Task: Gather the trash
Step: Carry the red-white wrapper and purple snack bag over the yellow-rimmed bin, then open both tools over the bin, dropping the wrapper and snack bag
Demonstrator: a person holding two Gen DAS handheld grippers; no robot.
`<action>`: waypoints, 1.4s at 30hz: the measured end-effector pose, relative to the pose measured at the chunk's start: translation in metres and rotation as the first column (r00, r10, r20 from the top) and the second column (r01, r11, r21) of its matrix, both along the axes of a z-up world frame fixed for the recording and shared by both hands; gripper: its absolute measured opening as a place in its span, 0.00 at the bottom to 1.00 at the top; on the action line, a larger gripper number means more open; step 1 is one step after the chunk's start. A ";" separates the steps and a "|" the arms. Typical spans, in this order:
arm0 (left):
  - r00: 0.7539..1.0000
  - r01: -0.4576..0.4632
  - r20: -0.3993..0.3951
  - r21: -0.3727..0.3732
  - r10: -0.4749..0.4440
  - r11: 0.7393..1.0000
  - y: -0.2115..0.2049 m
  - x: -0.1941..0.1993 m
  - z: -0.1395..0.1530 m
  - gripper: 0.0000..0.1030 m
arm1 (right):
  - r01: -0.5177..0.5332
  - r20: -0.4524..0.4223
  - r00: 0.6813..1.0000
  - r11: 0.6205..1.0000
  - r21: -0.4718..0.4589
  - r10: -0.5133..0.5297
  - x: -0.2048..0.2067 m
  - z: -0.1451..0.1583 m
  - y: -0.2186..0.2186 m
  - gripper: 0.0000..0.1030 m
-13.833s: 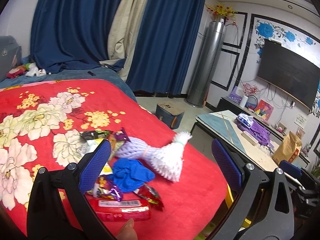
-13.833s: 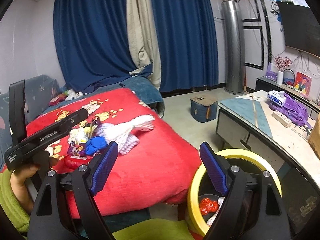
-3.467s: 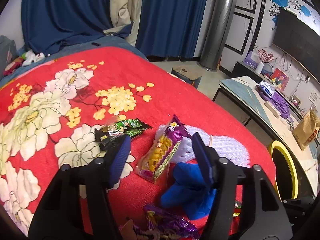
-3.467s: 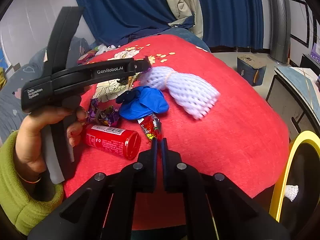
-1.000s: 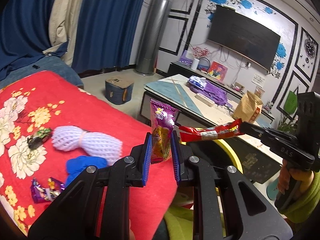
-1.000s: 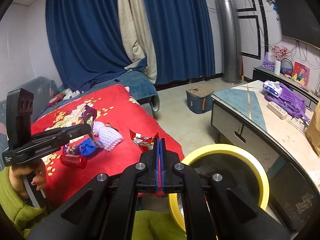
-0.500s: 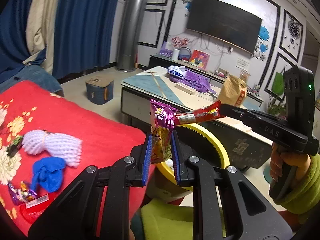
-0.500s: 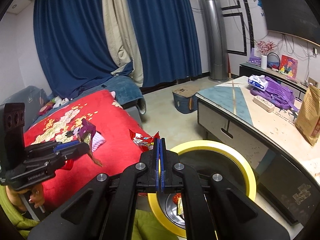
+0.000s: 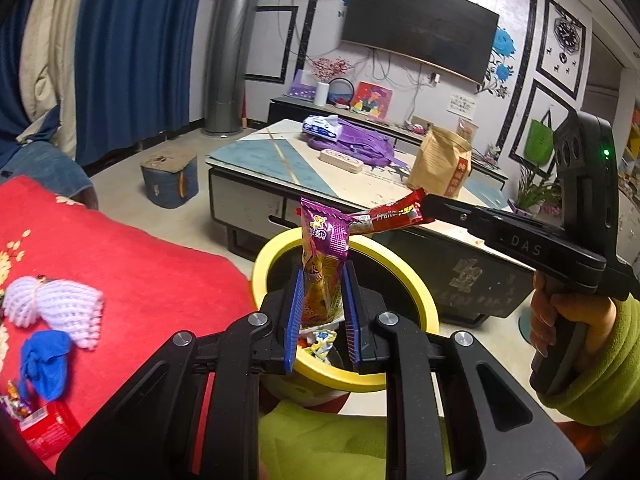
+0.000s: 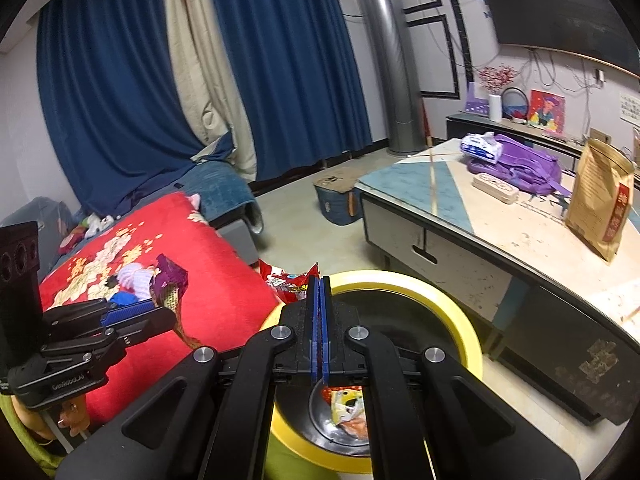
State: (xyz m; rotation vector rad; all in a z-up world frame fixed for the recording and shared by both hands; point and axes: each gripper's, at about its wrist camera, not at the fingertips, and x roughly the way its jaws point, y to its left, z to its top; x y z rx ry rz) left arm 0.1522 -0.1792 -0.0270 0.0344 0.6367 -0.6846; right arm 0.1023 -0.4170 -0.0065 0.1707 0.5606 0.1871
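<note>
**A:** What did I have nearest the cameras?

**B:** My left tool (image 9: pixel 322 312) was clenched on the purple snack wrapper (image 9: pixel 323 256), blue pads pressing both its sides, the packet standing upright above the yellow-rimmed bin (image 9: pixel 416 292). My right tool (image 10: pixel 319 330) was closed tight on the red wrapper (image 10: pixel 286 282), with no gap between its pads. In the left view that red wrapper (image 9: pixel 394 213) stuck out sideways from the right tool's tip (image 9: pixel 430 204), its far end touching the top of the purple one.

**A:** And under them?

**B:** The bin (image 10: pixel 452 320) sat on the floor just beside the bed, and both wrappers hung over its mouth. Crumpled wrappers already lay at its bottom (image 10: pixel 346 404).

**A:** What was left on the bed?

**B:** On the red flowered blanket (image 9: pixel 140 264) I saw the white foam net (image 9: pixel 60 308), a blue glove (image 9: pixel 44 360) just beside it, a red can (image 9: pixel 46 428) at the lower edge and a small foil wrapper (image 9: pixel 14 402) near it. All lay well apart from the bin.

**A:** Further off?

**B:** The low surface (image 9: pixel 280 156) behind the bin carried a purple bag (image 9: pixel 352 144), a power strip (image 9: pixel 341 160) and a brown paper bag (image 9: pixel 442 164). Past it were the wall television (image 9: pixel 416 24) and blue curtains (image 10: pixel 280 64).
</note>
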 end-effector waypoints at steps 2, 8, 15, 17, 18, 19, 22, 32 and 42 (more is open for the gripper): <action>1.000 0.015 -0.001 0.001 -0.015 1.000 -0.005 -0.001 -0.003 0.13 | 0.020 -0.006 1.000 1.000 0.005 -0.020 -0.001 -0.004 -0.008 0.01; 0.998 0.066 -0.008 0.016 -0.066 0.998 -0.023 -0.002 -0.014 0.13 | 0.084 -0.029 0.996 0.996 0.015 -0.084 -0.001 -0.015 -0.028 0.01; 0.993 0.112 -0.030 0.036 -0.111 0.993 -0.041 -0.002 -0.030 0.13 | 0.127 -0.061 0.990 0.992 0.027 -0.125 0.001 -0.026 -0.041 0.01; 0.992 0.121 -0.038 0.039 -0.119 0.992 -0.044 0.000 -0.034 0.13 | 0.140 -0.072 0.988 0.990 0.031 -0.138 0.002 -0.029 -0.044 0.01; 0.991 0.125 -0.043 0.042 -0.123 0.991 -0.046 0.001 -0.036 0.13 | 0.145 -0.076 0.987 0.989 0.032 -0.142 0.003 -0.031 -0.046 0.01; 0.991 0.127 -0.044 0.045 -0.125 0.991 -0.047 0.000 -0.037 0.13 | 0.152 -0.086 0.985 0.988 0.034 -0.148 0.004 -0.033 -0.048 0.01; 0.989 0.137 -0.053 0.050 -0.135 0.989 -0.051 0.001 -0.042 0.13 | 0.170 -0.103 0.981 0.985 0.027 -0.166 0.007 -0.039 -0.052 0.01; 0.982 0.171 -0.088 0.068 -0.165 0.983 -0.065 0.007 -0.057 0.13 | 0.196 -0.133 0.972 0.981 0.016 -0.192 0.013 -0.051 -0.057 0.02; 0.982 0.170 -0.097 0.066 -0.163 0.983 -0.070 0.012 -0.063 0.13 | 0.240 -0.158 0.960 0.971 0.025 -0.233 0.015 -0.058 -0.065 0.02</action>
